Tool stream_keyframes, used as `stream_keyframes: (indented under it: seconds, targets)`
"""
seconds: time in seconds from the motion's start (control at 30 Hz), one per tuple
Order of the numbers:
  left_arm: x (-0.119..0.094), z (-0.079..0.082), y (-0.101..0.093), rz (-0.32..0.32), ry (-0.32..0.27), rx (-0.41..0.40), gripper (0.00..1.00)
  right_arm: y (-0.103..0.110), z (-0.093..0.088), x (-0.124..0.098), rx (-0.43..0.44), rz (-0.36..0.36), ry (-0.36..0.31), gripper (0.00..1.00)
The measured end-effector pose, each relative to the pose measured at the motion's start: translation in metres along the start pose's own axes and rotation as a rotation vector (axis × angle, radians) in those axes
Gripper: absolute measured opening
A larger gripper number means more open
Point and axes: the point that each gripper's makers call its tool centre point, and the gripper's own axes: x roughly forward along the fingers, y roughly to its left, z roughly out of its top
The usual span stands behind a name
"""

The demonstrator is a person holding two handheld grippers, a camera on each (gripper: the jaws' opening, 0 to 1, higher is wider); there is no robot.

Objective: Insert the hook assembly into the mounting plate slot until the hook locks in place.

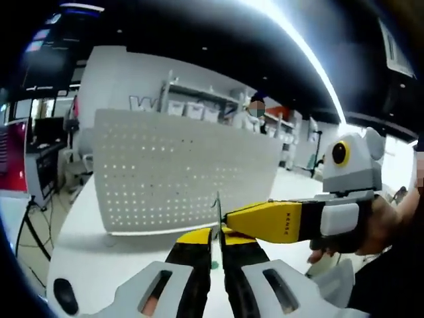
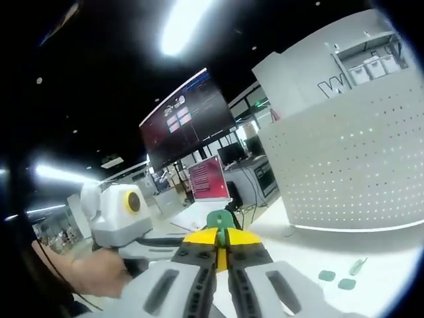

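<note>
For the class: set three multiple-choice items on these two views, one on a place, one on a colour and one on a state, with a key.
1. Where is the perforated board?
A. Flat on the floor
B. Upright on the white table, beyond the jaws
C. Hanging from the ceiling

2. What colour are the ends of the left gripper's jaws?
A. Red
B. Blue
C. Yellow

3. How do the left gripper's jaws stand?
A. Shut on the thin metal hook
B. Wide open, with nothing between them
C. Shut on a cloth

Key:
1 B: in the left gripper view the perforated board stands on edge on the table.
2 C: the left gripper has black jaws ending in yellow.
3 A: the jaws are close together, and the hook rises from between them.
</note>
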Motion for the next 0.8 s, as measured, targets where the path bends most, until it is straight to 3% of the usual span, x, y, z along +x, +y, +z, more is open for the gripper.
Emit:
stream_keyframes:
  seconds: [0.17, 0.3, 0.43, 0.53, 0.63, 0.8]
  targets:
    - [-0.006, -0.006, 0.005, -0.005, 0.017, 0.01, 0.25, -0.002, 0.0, -0.001, -0.029, 0.003, 0.016, 0.0]
    - [-0.009, -0.008, 0.009, -0.001, 0.012, 0.018, 0.51, -0.004, 0.0, -0.001, -0.033, -0.005, 0.012, 0.0]
    - [-0.012, -0.011, 0.004, -0.038, 0.031, 0.006, 0.6, -0.004, -0.001, -0.003, -0.033, -0.005, 0.012, 0.0]
    - [-0.011, -0.017, 0.002, -0.059, 0.056, -0.004, 0.76, -0.003, -0.003, -0.003, -0.044, -0.006, 0.019, 0.0]
    - [-0.011, -0.019, 0.0, -0.076, 0.045, -0.023, 0.9, -0.006, -0.006, -0.005, -0.073, -0.019, 0.03, 0.0]
    - [-0.015, -0.027, -0.001, -0.088, 0.052, -0.061, 0.99, -0.011, -0.01, -0.006, -0.087, -0.032, 0.037, 0.0]
